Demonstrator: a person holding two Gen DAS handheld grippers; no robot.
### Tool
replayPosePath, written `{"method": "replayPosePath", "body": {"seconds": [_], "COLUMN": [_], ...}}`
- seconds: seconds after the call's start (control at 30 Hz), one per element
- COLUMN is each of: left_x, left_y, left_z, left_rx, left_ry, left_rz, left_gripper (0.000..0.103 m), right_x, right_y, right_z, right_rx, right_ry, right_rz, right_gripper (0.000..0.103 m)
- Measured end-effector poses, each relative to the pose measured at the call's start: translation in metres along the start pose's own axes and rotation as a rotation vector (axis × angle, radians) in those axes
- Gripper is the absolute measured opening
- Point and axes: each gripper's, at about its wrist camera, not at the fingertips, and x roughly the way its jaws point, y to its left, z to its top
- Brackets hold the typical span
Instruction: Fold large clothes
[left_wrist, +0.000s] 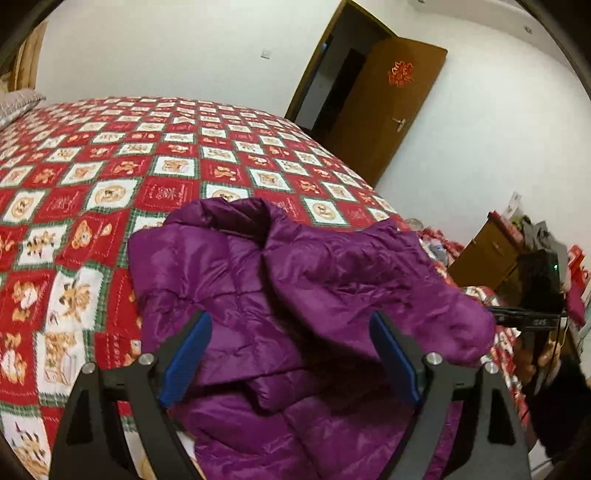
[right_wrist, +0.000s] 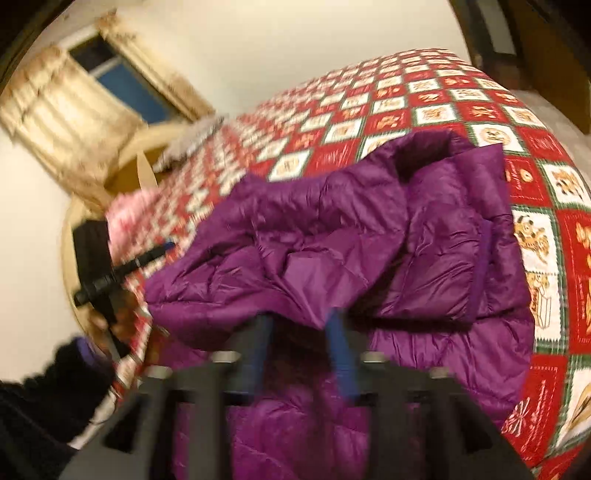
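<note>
Left gripper (left_wrist: 291, 354): jaws spread wide, blue pads (left_wrist: 188, 358) well apart, nothing pressed between them. It hangs over the jacket (left_wrist: 280, 280); whether the pads touch the fabric cannot be told.

Right gripper (right_wrist: 301, 354): view blurred. Jaws partly open, blue pads (right_wrist: 341, 354) separated by a clear gap. A fold of the jacket (right_wrist: 332, 258) lies just ahead of the tips; no fabric is seen clamped between them.

Jacket: purple, quilted, puffy. It lies on the bed (left_wrist: 110, 166) near the closest edge, collar toward the far side. One sleeve (left_wrist: 424, 295) is folded across the body, its cuff sticking out to the right in the left wrist view. The fabric is bunched and creased in the middle, not flat.

Each gripper shows in the other's view, held in a hand with a dark sleeve: the right one (left_wrist: 532, 321) at the right edge of the left wrist view, the left one (right_wrist: 122, 269) at the left edge of the right wrist view, both beside the jacket.

Bed: covered by a red, white and green checked sheet with bear prints. A pillow (left_wrist: 18, 101) sits at the head end.

Beyond: white walls, an open brown door (left_wrist: 384, 110) with a red paper ornament (left_wrist: 400, 74), a wooden cabinet (left_wrist: 484, 254) with clutter on top, and a curtained window (right_wrist: 110, 77).
</note>
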Motion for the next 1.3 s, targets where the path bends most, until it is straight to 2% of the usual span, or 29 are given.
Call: {"method": "replayPosePath", "body": {"seconds": [0.03, 0.1, 0.17, 0.27, 0.33, 0.43, 0.47, 0.5, 0.53, 0.57, 0.63, 0.73, 0.77, 0.83, 0.87, 0.9, 0.93, 1.0, 1.07, 1.13, 1.17, 1.27, 1.3], "left_x": [0.001, 0.004, 0.009, 0.027, 0.039, 0.050, 0.054, 0.057, 0.060, 0.064, 0.070, 0.072, 0.067, 0.058, 0.053, 0.054, 0.059, 0.082, 0.104, 0.112, 0.110, 0.088, 0.079], "left_y": [0.000, -0.005, -0.012, -0.021, -0.026, -0.039, -0.045, -0.050, -0.054, -0.060, -0.069, -0.073, -0.073, -0.073, -0.072, -0.068, -0.062, -0.045, -0.034, -0.027, -0.024, -0.023, -0.021], "left_z": [-0.003, -0.011, -0.016, -0.019, -0.022, -0.028, -0.031, -0.033, -0.034, -0.034, -0.029, -0.007, 0.007, 0.023, 0.031, 0.037, 0.040, 0.041, 0.034, 0.027, 0.020, 0.010, 0.010], "left_rx": [-0.015, -0.036, -0.028, -0.035, -0.048, -0.053, -0.047, -0.035, -0.025, -0.005, 0.032, 0.055, 0.054, 0.066, 0.088, 0.094, 0.086, 0.035, -0.002, -0.027, -0.038, -0.024, -0.017], "left_ry": [0.010, 0.036, 0.045, 0.079, 0.110, 0.132, 0.151, 0.162, 0.169, 0.177, 0.167, 0.098, 0.032, -0.078, -0.149, -0.188, -0.185, -0.126, -0.032, 0.024, 0.018, -0.020, -0.030], "left_rz": [-0.016, -0.067, -0.083, -0.075, -0.090, -0.134, -0.165, -0.181, -0.186, -0.185, -0.159, -0.121, -0.117, -0.092, -0.043, 0.015, 0.050, 0.093, 0.124, 0.164, 0.160, 0.145, 0.149], "left_gripper": [0.089, 0.089, 0.089, 0.089, 0.089, 0.087, 0.085, 0.075, 0.062, 0.055, 0.030, 0.022, 0.021, 0.021, 0.021, 0.021, 0.021, 0.022, 0.034, 0.070, 0.072, 0.074, 0.079], "right_x": [-0.004, -0.009, -0.011, -0.001, 0.012, 0.043, 0.052, 0.063, 0.073, 0.082, 0.084, 0.080, 0.074, 0.061, 0.059, 0.058, 0.062, 0.085, 0.112, 0.129, 0.133, 0.113, 0.105], "right_y": [-0.001, -0.008, -0.015, -0.024, -0.028, -0.022, -0.015, -0.006, 0.003, 0.013, 0.023, 0.032, 0.037, 0.046, 0.049, 0.051, 0.049, 0.032, 0.014, -0.005, -0.015, -0.036, -0.039], "right_z": [-0.001, -0.003, -0.004, 0.002, 0.006, 0.007, 0.006, 0.005, 0.005, 0.006, 0.010, 0.034, 0.047, 0.064, 0.069, 0.074, 0.077, 0.080, 0.079, 0.074, 0.071, 0.061, 0.057], "right_rx": [0.017, 0.079, 0.133, 0.169, 0.178, 0.153, 0.126, 0.082, 0.036, -0.010, -0.052, -0.079, -0.095, -0.159, -0.184, -0.214, -0.223, -0.217, -0.221, -0.190, -0.157, -0.030, -0.006], "right_ry": [-0.022, -0.052, -0.075, -0.104, -0.084, -0.016, 0.019, 0.061, 0.091, 0.108, 0.075, -0.038, -0.106, -0.228, -0.261, -0.293, -0.295, -0.231, -0.164, -0.100, -0.078, -0.101, -0.103], "right_rz": [0.013, 0.069, 0.092, -0.021, -0.062, -0.034, -0.027, -0.050, -0.070, -0.075, -0.090, -0.106, -0.090, -0.074, -0.083, -0.101, -0.117, -0.199, -0.303, -0.374, -0.374, -0.273, -0.258], "right_gripper": [0.068, 0.069, 0.069, 0.069, 0.069, 0.068, 0.065, 0.046, 0.021, 0.015, 0.009, 0.007, 0.007, 0.007, 0.007, 0.007, 0.007, 0.007, 0.007, 0.008, 0.008, 0.009, 0.010]}}
